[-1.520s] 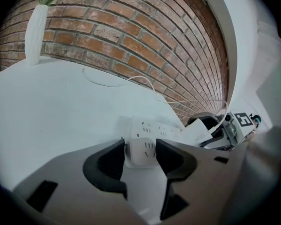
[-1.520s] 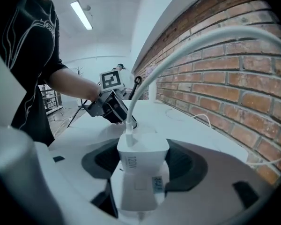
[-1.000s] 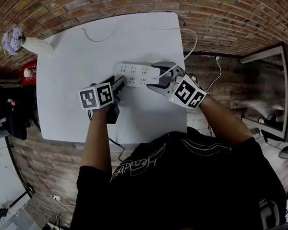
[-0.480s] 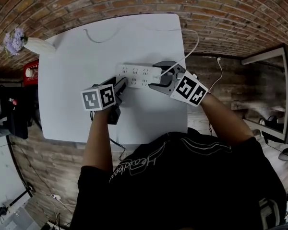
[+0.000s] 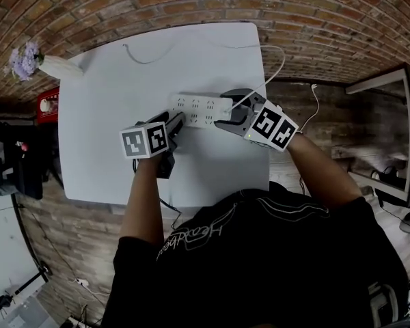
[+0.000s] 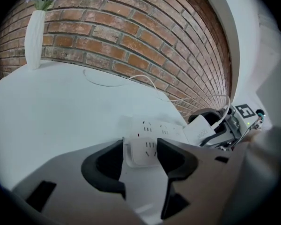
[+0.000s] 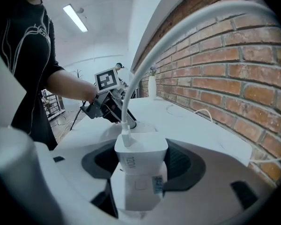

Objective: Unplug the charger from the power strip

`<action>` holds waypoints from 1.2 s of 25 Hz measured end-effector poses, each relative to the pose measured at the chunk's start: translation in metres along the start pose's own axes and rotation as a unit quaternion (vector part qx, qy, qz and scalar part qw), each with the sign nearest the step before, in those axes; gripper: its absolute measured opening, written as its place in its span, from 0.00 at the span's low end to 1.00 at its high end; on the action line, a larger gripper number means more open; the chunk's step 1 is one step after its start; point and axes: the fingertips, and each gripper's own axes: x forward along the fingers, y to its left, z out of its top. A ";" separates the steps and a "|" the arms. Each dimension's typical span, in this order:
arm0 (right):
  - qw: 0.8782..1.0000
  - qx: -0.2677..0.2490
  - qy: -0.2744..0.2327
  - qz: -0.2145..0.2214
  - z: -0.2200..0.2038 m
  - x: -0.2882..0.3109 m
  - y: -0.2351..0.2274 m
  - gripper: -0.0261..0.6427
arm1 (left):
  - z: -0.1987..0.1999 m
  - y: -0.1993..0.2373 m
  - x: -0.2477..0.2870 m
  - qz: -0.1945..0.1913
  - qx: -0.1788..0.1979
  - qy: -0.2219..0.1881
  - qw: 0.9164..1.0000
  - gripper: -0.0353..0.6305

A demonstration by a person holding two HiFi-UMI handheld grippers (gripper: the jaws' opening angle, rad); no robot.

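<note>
A white power strip point(image 5: 198, 109) lies across the white table point(image 5: 102, 156). My left gripper point(image 5: 175, 122) straddles the strip's near end point(image 6: 144, 150). Its jaws are opening, and the pads stand close beside the strip's sides. A white charger point(image 7: 140, 156) with its white cable point(image 5: 277, 63) stands at the strip's right end. My right gripper point(image 5: 228, 113) is shut on the charger's body. The charger's prongs are hidden, so I cannot tell whether they sit in a socket. In the left gripper view the charger point(image 6: 200, 130) leans at the far end, inside the right gripper's dark jaws.
A white vase with purple flowers point(image 5: 48, 65) lies near the table's far left corner. A loose thin white cable point(image 5: 147, 57) curls at the back edge. The table's right edge point(image 5: 265, 115) runs just beside my right gripper. A red object point(image 5: 44, 101) stands off the left side.
My right gripper has rolled a little about its own line with the charger in it. Both hands have stayed where they were, and the strip has not shifted.
</note>
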 end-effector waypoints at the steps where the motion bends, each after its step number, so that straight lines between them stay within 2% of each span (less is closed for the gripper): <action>1: 1.000 -0.003 0.003 0.000 0.000 0.000 0.000 0.41 | 0.000 0.000 0.000 0.002 0.004 0.001 1.000 0.39; 7: 0.997 -0.072 0.011 -0.019 0.001 0.000 0.007 0.41 | 0.000 0.000 -0.001 0.006 0.000 -0.003 1.000 0.39; 9: 0.998 -0.059 0.009 -0.017 0.001 -0.001 0.006 0.41 | 0.001 -0.001 -0.001 0.013 0.009 -0.001 1.000 0.39; 12: 1.000 -0.007 0.004 -0.005 0.002 0.000 0.001 0.41 | 0.002 -0.001 -0.003 0.021 0.022 0.003 1.000 0.39; 15: 1.000 -0.001 0.011 0.002 0.001 0.000 0.001 0.41 | 0.002 -0.001 -0.002 0.024 0.030 0.006 0.999 0.39; 21: 0.996 -0.077 0.030 -0.014 0.003 -0.001 0.006 0.41 | 0.003 -0.001 -0.002 0.026 0.030 0.008 0.999 0.39; 23: 0.997 -0.065 0.028 -0.015 0.003 0.000 0.004 0.41 | 0.004 -0.001 -0.002 0.025 0.032 0.010 0.999 0.39; 27: 1.000 -0.009 0.021 -0.003 0.001 0.000 0.000 0.41 | 0.003 -0.001 -0.001 0.022 0.036 0.013 0.999 0.39; 30: 1.000 0.007 0.020 0.000 -0.001 0.001 -0.005 0.41 | 0.003 -0.002 -0.001 0.023 0.042 0.013 0.999 0.39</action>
